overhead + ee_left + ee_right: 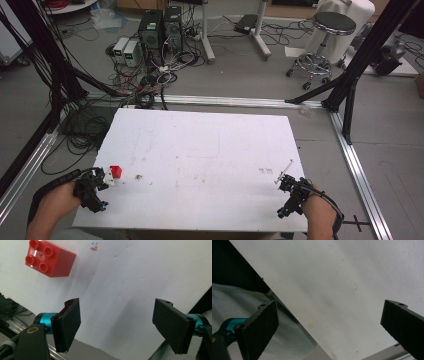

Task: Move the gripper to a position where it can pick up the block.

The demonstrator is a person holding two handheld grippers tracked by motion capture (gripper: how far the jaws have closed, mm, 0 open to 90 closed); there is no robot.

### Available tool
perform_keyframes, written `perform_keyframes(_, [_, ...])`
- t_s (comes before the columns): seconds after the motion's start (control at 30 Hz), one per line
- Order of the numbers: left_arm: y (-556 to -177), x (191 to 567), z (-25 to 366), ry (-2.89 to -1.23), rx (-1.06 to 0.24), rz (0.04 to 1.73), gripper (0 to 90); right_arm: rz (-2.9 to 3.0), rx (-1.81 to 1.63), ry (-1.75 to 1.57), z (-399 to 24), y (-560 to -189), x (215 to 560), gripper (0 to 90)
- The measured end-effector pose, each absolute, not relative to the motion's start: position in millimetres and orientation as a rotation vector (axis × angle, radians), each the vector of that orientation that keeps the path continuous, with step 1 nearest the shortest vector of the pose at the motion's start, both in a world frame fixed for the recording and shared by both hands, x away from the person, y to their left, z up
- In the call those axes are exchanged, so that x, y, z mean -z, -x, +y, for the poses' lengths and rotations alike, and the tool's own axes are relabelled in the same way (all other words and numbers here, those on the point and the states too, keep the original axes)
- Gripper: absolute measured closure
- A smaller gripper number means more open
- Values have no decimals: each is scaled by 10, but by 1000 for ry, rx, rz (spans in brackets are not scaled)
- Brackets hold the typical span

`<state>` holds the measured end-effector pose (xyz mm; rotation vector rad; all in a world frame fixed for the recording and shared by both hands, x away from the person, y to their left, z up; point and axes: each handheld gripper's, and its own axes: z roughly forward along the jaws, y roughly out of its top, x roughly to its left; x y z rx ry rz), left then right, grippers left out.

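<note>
We held the left gripper with jaws apart just beside the red brick at the table's near-left, seemingly lining up a grasp, while the right gripper idled near-right, jaws equally spread.

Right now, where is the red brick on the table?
In the high view, the red brick sits near the white table's left edge, just ahead of the open left gripper, apart from its jaws.

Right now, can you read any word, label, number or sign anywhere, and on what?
None can be read.
Red brick: bare studs, no lettering that shows.
White table: small red and blue marks, too blurred to read.
Computer towers on the floor: too small to read.
</note>
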<state>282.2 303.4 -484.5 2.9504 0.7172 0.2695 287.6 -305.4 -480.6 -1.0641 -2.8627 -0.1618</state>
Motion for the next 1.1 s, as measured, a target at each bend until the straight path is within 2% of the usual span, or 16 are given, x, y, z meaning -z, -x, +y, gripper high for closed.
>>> perform_keyframes(0.4, [-2831,4758,3082,-2942,-261,678,230,-2867,184,1064,-3060,-2875,4791,9])
perform_keyframes(1.1, [-3048,4666,3194,-2969,-210,463,230,-2864,209,1065,-3065,-2867,4775,9])
